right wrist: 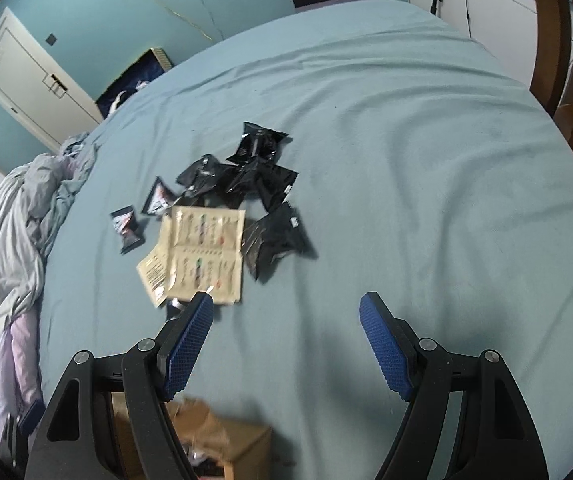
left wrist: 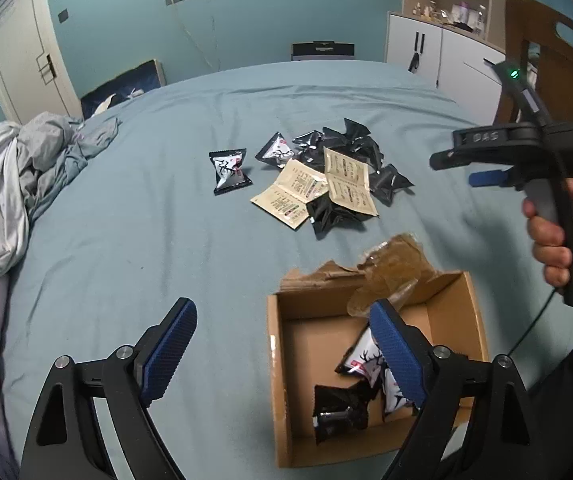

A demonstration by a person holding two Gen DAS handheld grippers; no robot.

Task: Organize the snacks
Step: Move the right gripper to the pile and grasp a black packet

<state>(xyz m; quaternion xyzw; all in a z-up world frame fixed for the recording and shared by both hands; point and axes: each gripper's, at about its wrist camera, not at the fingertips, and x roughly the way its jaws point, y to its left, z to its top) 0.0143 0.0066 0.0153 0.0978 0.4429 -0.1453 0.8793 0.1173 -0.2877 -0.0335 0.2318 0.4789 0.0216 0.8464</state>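
Both spread and empty, left gripper and right gripper — snack packets light, crinkly, slippery — best pinched at a sealed edge.

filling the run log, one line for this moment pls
left hand-held gripper: open over box | right hand-held gripper: open, empty | snack packets: on bed

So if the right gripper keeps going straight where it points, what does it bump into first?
Probably the bare bed sheet, just right of the beige packets. The right gripper is open and empty; depth is hard to judge.
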